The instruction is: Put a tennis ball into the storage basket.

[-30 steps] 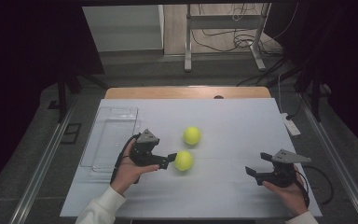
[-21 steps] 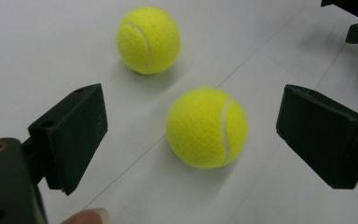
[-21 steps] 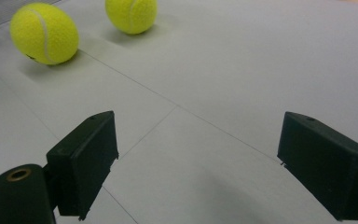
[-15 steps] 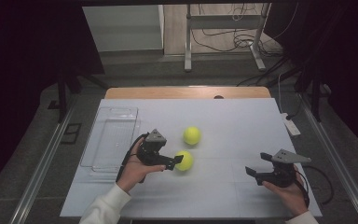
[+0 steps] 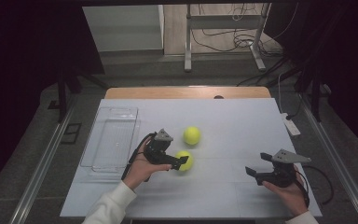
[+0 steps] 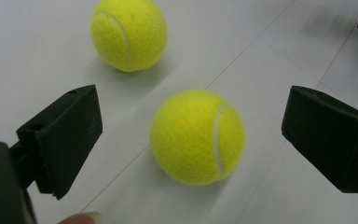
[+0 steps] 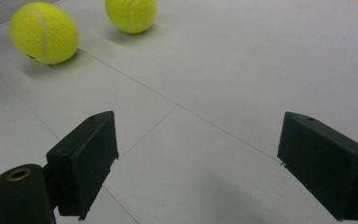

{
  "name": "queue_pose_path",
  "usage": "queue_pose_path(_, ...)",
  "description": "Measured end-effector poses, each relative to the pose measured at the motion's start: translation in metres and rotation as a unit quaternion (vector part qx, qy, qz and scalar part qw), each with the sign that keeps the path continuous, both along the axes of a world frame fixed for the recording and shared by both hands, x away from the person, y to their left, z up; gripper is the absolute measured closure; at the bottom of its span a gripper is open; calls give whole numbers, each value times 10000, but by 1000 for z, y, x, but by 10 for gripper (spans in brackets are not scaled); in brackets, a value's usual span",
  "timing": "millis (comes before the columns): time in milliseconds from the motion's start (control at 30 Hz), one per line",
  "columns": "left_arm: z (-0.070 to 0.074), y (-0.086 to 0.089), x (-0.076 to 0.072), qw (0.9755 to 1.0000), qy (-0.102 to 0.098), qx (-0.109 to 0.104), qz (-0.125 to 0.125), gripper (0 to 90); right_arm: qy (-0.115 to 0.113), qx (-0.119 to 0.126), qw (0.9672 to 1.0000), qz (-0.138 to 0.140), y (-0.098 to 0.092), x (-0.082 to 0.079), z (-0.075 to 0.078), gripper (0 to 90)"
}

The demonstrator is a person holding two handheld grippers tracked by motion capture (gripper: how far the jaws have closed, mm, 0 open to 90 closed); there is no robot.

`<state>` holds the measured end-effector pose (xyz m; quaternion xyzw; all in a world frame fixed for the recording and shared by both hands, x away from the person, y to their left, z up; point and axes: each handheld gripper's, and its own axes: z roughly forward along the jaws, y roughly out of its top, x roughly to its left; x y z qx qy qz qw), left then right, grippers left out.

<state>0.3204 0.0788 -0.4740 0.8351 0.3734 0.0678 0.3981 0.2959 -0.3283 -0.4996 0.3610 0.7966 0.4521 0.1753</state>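
Two yellow tennis balls lie on the white table (image 5: 223, 130). The near ball (image 5: 185, 159) (image 6: 198, 136) sits between the jaws of my left gripper (image 5: 180, 162) (image 6: 193, 116). Those jaws have just been opening and stand wide, with clear gaps on both sides of the ball, so neither pad touches it. The far ball (image 5: 192, 135) (image 6: 128, 33) rests a little beyond it. My right gripper (image 5: 254, 173) (image 7: 198, 140) is held low at the right of the table, open, with nothing but bare table between its fingers. In its view both balls, near (image 7: 44, 32) and far (image 7: 131, 15), lie farther off.
A clear plastic tray (image 5: 109, 137) stands at the left of the table beside my left hand. A white power strip (image 5: 291, 125) lies at the table's right edge. Metal frame legs and cables sit on the floor beyond the far edge.
My left gripper has slid to the right, up to the near ball, and its jaws now flank it. Neither ball has moved, and the right gripper has stayed put.
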Motion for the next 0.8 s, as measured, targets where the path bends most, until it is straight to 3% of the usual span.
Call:
queue_pose_path(567,-7,-17,6,9996,149,202,-161,57,10,-12,10000,8,0,0,0,122)
queue_pose_path(800,-15,-24,8,9987,255,390,-194,57,20,-19,10000,18,0,0,0,122)
